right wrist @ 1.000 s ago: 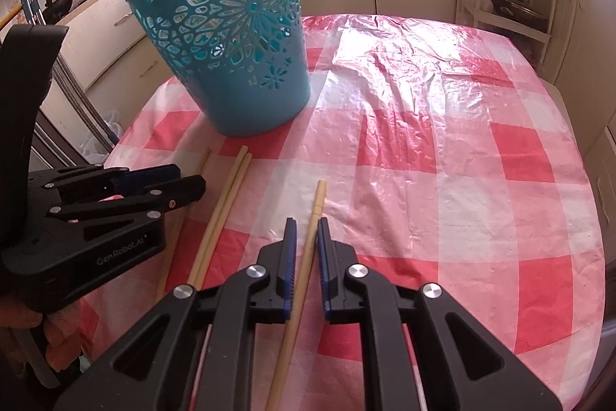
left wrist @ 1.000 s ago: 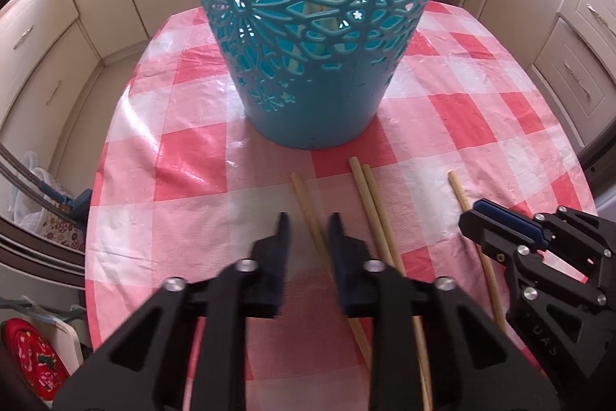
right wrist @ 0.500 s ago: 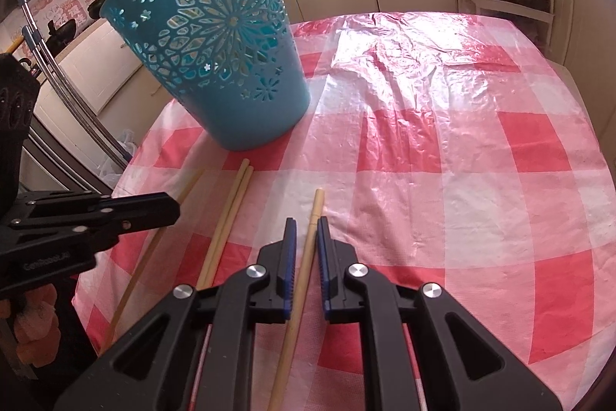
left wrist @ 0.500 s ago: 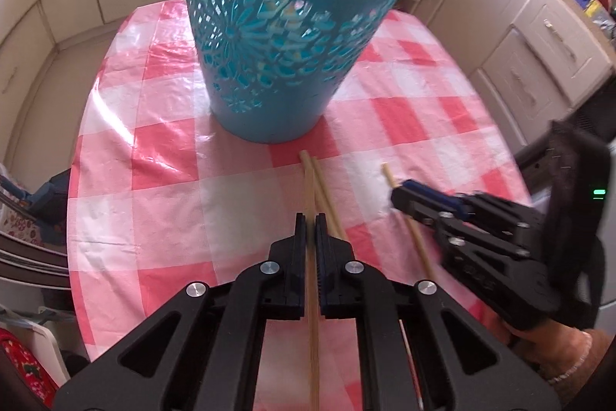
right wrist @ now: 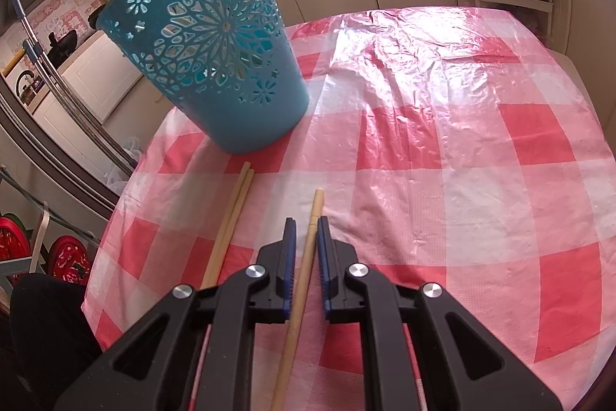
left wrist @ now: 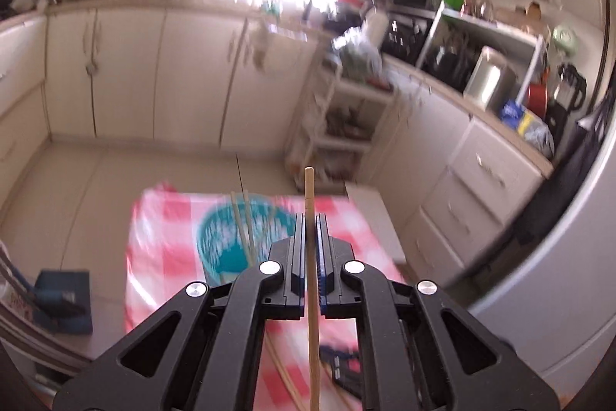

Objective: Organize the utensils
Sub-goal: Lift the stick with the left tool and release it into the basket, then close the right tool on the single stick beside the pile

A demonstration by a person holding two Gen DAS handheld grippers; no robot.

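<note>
The left claw (left wrist: 308, 237) is clamped tight on one wooden chopstick (left wrist: 310, 287) and holds it high above the worktop (left wrist: 154, 226), its tip poking out past the fingers. Below it, blurred, sits the teal basket (left wrist: 227, 237) with what look like two sticks already standing inside. So the step in hand is carrying this stick over for the drop; next it needs lining up over the basket's mouth before the jaws let go.

The right claw (right wrist: 306, 237) sits low on the worktop, nearly closed around a second chopstick (right wrist: 304, 268) and apparently pinching it. A pair of chopsticks (right wrist: 231, 218) lies just beside it, pointing at the basket.
</note>
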